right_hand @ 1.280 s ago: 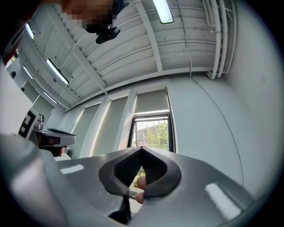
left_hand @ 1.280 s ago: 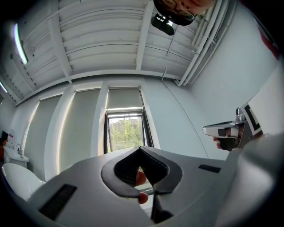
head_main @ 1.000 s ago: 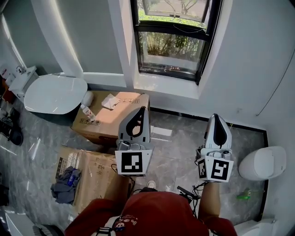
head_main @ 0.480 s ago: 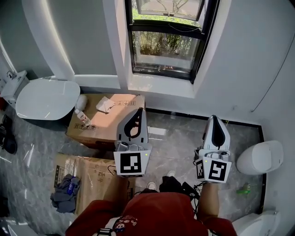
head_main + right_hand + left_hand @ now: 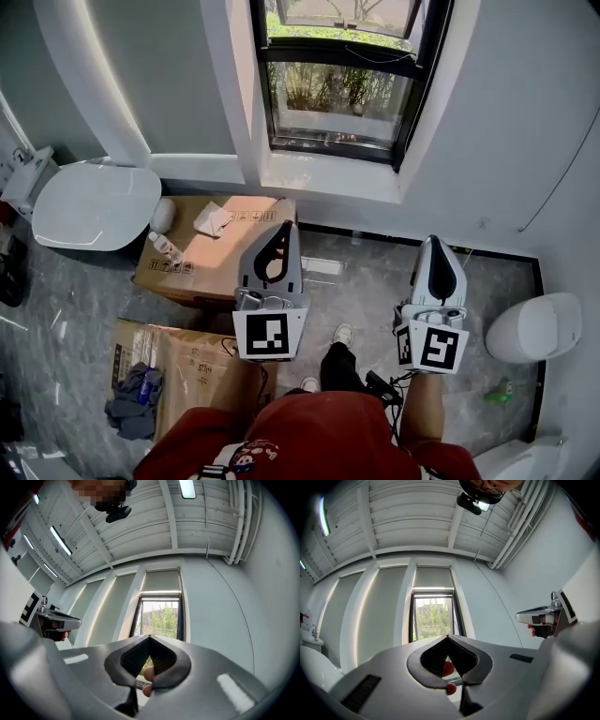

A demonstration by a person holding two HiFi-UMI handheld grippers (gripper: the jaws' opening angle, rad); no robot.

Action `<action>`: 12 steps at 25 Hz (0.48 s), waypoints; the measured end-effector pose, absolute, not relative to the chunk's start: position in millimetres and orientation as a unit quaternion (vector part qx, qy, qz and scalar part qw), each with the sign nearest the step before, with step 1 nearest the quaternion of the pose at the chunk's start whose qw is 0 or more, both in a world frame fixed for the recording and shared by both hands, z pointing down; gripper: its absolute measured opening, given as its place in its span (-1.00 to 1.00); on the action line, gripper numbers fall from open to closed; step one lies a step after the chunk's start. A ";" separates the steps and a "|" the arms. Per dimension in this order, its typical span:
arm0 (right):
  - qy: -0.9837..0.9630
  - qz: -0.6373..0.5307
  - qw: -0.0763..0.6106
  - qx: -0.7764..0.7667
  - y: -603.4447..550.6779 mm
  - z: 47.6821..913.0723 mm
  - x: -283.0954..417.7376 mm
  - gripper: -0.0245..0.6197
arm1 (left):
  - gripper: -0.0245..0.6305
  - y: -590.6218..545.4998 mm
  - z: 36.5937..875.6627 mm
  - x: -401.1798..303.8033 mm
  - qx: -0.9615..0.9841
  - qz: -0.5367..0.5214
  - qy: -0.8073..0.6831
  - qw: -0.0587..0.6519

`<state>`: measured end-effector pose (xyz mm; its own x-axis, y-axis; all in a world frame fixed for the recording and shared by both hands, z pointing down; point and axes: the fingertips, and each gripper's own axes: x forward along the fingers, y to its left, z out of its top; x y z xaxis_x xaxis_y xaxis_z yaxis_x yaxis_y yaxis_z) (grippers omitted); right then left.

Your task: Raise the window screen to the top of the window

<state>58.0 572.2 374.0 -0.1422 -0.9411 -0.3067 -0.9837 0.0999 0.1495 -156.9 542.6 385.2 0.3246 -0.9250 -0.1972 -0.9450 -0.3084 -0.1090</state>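
Note:
The black-framed window is set in the far wall above a white sill, with greenery behind the glass. A black crossbar runs across it; I cannot make out the screen itself. In both gripper views the window stands straight ahead with a grey panel above it. My left gripper and right gripper are held side by side, well short of the wall. They point at the window and tilt slightly up. The left gripper and right gripper are both shut with nothing between their pads.
A cardboard box with a bottle and tissue on it lies under the sill at left. A white toilet lid is further left. A flattened carton and clothes lie near me, a white bin at right. My shoe steps forward.
I have stepped toward the window, and a leg and shoe now show between the grippers. Both grippers stay shut and side by side.

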 end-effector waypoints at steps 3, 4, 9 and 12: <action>0.737 0.159 0.067 -0.653 546.6 375.5 67.4 -0.90 | -0.91 517.8 387.5 -149.1 -0.807 0.043 0.581 0.100; 0.737 0.158 0.067 -0.654 537.0 375.9 71.2 -0.90 | -0.91 508.4 387.5 -146.1 -0.806 0.043 0.582 0.099; 0.739 0.151 0.070 -0.653 486.7 375.5 91.3 -0.90 | -0.91 461.1 383.3 -127.4 -0.803 0.037 0.585 0.102; 0.741 0.149 0.072 -0.651 456.1 372.1 105.1 -0.90 | -0.91 433.3 378.2 -113.1 -0.801 0.033 0.589 0.107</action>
<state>105.1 456.1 372.1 -0.1422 -0.9430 -0.3010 -0.9860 0.1081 0.1271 -113.1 433.3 378.2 0.3049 -0.9353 -0.1794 -0.9495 -0.2840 -0.1332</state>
